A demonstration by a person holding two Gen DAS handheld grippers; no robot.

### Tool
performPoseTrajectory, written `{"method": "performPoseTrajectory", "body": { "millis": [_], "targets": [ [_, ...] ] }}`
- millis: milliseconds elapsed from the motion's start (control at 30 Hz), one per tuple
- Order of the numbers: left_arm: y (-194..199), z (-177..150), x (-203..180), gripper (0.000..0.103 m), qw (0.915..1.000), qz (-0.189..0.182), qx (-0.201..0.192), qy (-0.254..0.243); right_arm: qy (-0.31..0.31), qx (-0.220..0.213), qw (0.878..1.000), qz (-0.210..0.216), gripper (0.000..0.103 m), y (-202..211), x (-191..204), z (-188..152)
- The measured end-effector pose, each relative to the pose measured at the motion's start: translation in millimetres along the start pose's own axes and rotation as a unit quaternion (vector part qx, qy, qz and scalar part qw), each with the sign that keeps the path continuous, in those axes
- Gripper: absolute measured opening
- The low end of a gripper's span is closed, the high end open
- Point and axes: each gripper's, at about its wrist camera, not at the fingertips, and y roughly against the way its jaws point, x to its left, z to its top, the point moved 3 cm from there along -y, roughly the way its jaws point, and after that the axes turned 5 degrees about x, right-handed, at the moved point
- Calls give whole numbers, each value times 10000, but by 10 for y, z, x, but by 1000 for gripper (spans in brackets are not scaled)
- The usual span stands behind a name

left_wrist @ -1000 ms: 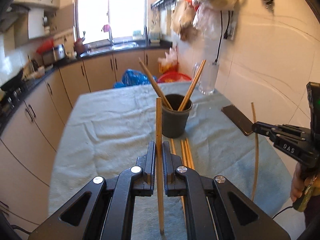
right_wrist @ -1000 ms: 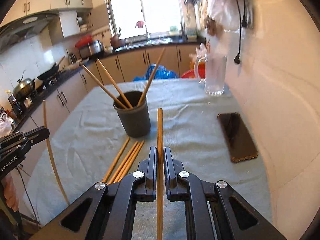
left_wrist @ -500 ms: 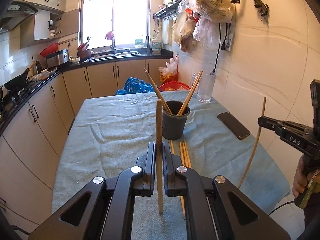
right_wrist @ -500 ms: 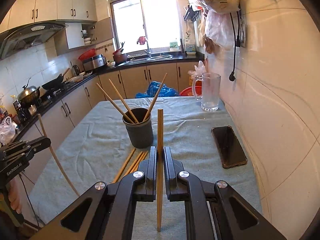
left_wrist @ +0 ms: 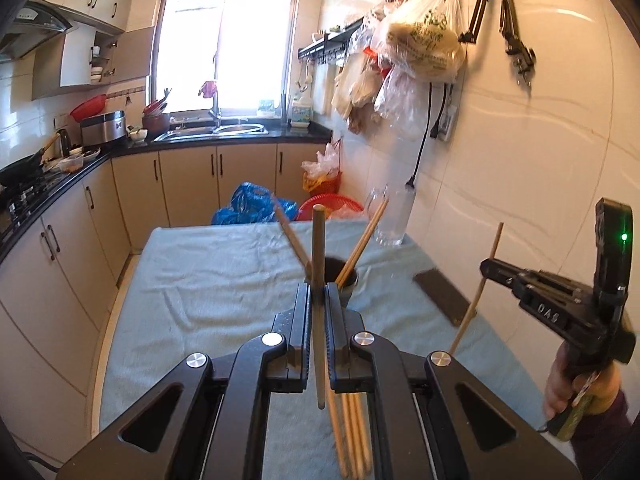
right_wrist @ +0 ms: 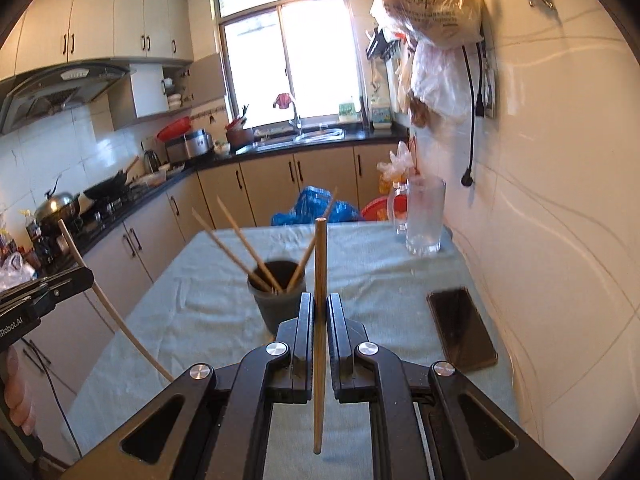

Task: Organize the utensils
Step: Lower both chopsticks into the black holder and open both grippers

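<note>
My left gripper [left_wrist: 318,294] is shut on a wooden chopstick [left_wrist: 319,256] that stands upright above the table. My right gripper [right_wrist: 319,300] is likewise shut on an upright chopstick [right_wrist: 320,264]. Beyond both stands a dark cup [right_wrist: 276,300] with three chopsticks [right_wrist: 244,244] leaning in it; in the left wrist view the cup [left_wrist: 350,280] is mostly hidden behind my fingers. Loose chopsticks [left_wrist: 352,428] lie on the cloth below the left gripper. Each view shows the other gripper from the side, the right gripper [left_wrist: 490,268] and the left gripper [right_wrist: 86,276], each with its stick.
The table carries a pale blue cloth [right_wrist: 200,312]. A black phone [right_wrist: 460,328] lies near the right wall. A glass pitcher [right_wrist: 424,216] stands at the far right corner. Plastic bags [left_wrist: 420,44] hang on the wall above. Kitchen cabinets [left_wrist: 60,264] run along the left.
Both grippers have risen with their chopsticks still held. The table, cup and loose chopsticks now sit lower in both views, and more of the wall and window shows.
</note>
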Motion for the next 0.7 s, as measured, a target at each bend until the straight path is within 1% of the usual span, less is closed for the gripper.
{"method": "performPoseTrajectory", "body": {
  "millis": [100, 233, 300, 433, 533, 600, 633, 700],
  "targets": [
    [-37, 269, -42, 6, 9999, -24, -148, 29, -114, -218, 9997, 71, 7, -11, 29, 224],
    [-157, 672, -74, 6, 9993, 50, -364, 118, -333, -589, 9974, 247, 7, -47, 82, 613],
    [-285, 885, -62, 6, 9988, 57, -418, 250, -410, -723, 9961, 297, 7, -93, 115, 775],
    [-587, 1145, -16, 6, 9981, -6, -405, 470, -606, -898, 9934, 382, 7, -283, 161, 1045],
    [-863, 1228, 13, 6, 9982, -8, -275, 540, -770, -917, 9919, 418, 7, -498, 144, 1182],
    [-1107, 1216, 21, 6, 9987, 57, -121, 501, -774, -927, 9922, 313, 7, -654, 146, 1224],
    [-1184, 1209, 18, 6, 9988, 82, -62, 479, -768, -891, 9927, 260, 7, -742, 141, 1229],
    [-1427, 1129, 23, 6, 9988, 141, 192, 421, -796, -737, 9938, 242, 7, -908, 122, 1208]
  ]
}}
